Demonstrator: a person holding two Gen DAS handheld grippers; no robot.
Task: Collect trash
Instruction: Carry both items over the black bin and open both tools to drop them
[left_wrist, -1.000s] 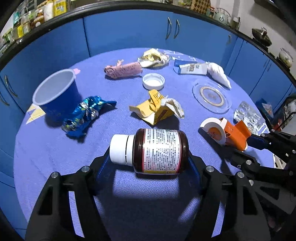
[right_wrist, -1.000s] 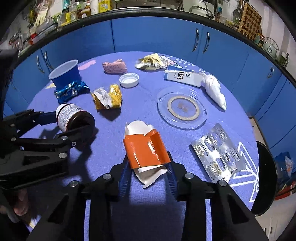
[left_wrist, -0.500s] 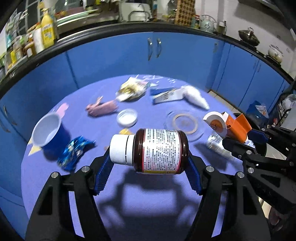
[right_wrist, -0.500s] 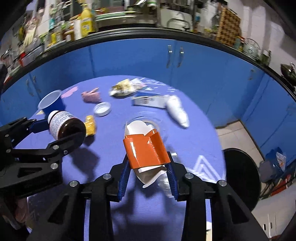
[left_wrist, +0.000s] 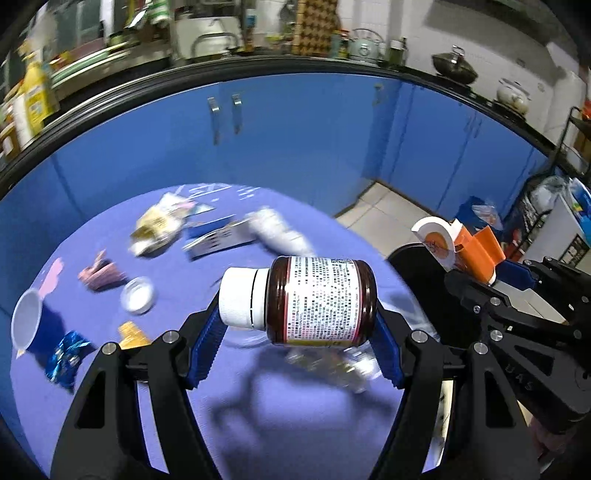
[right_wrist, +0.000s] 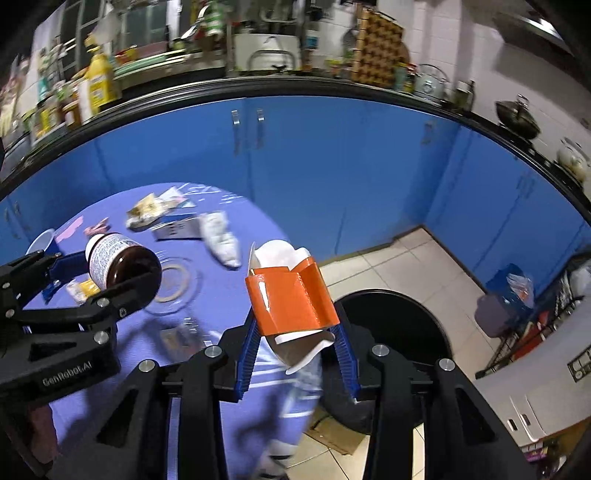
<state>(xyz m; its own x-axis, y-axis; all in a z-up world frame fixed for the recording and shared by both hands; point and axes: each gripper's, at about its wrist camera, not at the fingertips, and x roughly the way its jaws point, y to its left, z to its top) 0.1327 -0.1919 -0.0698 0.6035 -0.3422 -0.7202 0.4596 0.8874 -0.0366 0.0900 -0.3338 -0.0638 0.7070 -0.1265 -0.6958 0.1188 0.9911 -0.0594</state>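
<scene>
**Trash lifted off table, both loads now swung twd bin**

Change since a sec ago: both grippers, then low over the blue-clothed table (left_wrist: 110, 373) w/ items just above the cloth, are now raised and swung to the right. Floor tiles and the black trash bin (right_wrist: 402, 332) are now brought into view; earlier only the bin's edge was seen. Judged: pick-up step is done for these two pieces, carry-to-bin is under way, drop not yet made.

Left gripper (left_wrist: 295, 325): clenched on a brown pill bottle (left_wrist: 317, 301), held sideways, white cap to the left, blue pads pressed on cap end and base. Bottle is seen above the table's near edge, bin rim just beyond to the right.

Right gripper (right_wrist: 295, 332): orange-and-white tape dispenser (right_wrist: 291, 295) is held btwn the pads; jaws are easing open a little, yet dispenser is still seated btwn them, not fallen. It hangs beside the table edge, nearly over the bin's left rim.

Pose: both grippers are pitched downward at a slant, side by side, right one nearer the bin.

Farther off, left on the table: blister pack, glass dish, blue cup (left_wrist: 27, 328), wrappers, white lid — all blurred, still to be collected.
</scene>
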